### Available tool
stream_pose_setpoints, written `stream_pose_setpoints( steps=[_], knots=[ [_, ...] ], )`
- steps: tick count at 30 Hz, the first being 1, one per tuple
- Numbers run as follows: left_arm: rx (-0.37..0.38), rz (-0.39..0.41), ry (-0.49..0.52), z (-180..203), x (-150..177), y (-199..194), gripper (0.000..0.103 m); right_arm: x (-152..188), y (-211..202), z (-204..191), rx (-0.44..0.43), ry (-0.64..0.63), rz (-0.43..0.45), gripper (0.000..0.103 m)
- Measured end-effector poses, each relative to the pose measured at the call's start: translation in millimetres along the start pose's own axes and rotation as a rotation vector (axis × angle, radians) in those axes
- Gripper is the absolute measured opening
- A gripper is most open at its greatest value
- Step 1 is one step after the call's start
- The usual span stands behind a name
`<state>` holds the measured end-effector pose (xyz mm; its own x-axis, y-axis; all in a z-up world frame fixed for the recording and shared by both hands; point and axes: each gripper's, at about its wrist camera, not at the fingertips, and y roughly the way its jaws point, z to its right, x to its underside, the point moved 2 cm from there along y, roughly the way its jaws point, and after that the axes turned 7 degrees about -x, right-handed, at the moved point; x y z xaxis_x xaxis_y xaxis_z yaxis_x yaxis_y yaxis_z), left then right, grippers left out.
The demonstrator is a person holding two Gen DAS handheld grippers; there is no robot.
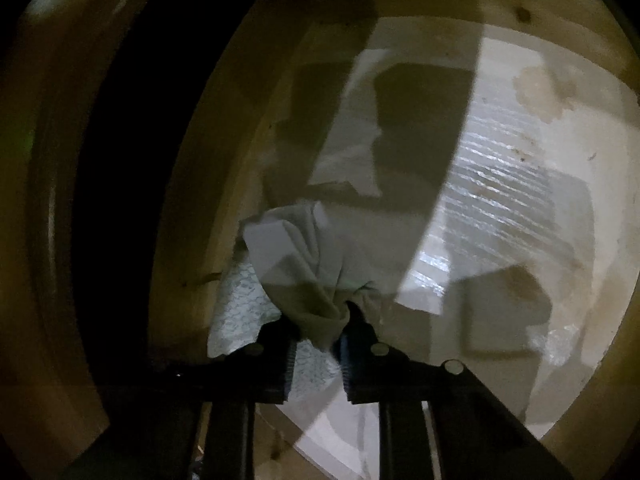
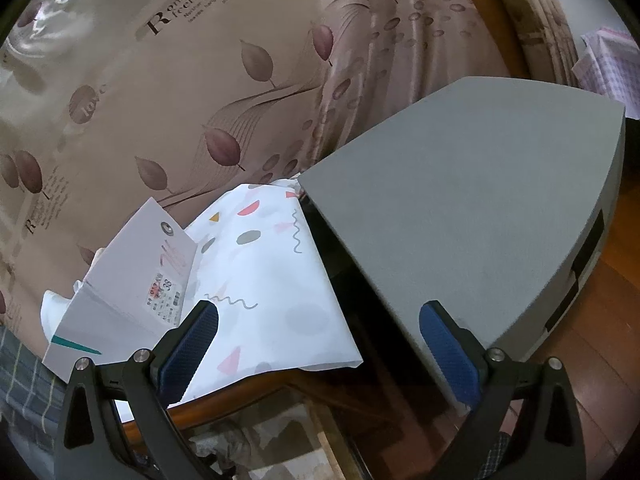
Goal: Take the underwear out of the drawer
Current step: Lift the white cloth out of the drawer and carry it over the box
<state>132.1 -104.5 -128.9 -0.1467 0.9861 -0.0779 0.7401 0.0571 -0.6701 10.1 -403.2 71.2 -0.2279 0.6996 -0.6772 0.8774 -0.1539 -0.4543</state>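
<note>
In the left wrist view my left gripper (image 1: pixel 320 320) is inside a dim wooden drawer (image 1: pixel 200 208), shut on a bunched piece of pale grey-green underwear (image 1: pixel 308 276). The cloth fans out ahead of the jaws, with a white card tag (image 1: pixel 268 244) on it. A white patterned sheet (image 1: pixel 240 312) lies beneath. In the right wrist view my right gripper (image 2: pixel 320 332) is open and empty, its blue pads (image 2: pixel 448 344) wide apart, held above a grey cabinet top (image 2: pixel 480 200).
The drawer floor is lined with pale paper (image 1: pixel 500 184) crossed by dark shadows. Outside, a white patterned cloth (image 2: pixel 272 280) and a white box (image 2: pixel 128 292) lie by a leaf-print bedspread (image 2: pixel 180 80). A wooden frame (image 2: pixel 240 392) and brown floor (image 2: pixel 600 320) lie below.
</note>
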Motion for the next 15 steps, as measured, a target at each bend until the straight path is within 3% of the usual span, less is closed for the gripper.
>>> stream_pose_setpoints(
  steps=[6, 15],
  knots=[
    [-0.03, 0.002, 0.036, 2, 6, 7, 0.016, 0, 0, 9, 0.024, 0.034, 0.005, 0.1],
    [-0.089, 0.041, 0.102, 1, 12, -30, 0.015, 0, 2, 12, 0.032, 0.045, -0.007, 0.1]
  ],
)
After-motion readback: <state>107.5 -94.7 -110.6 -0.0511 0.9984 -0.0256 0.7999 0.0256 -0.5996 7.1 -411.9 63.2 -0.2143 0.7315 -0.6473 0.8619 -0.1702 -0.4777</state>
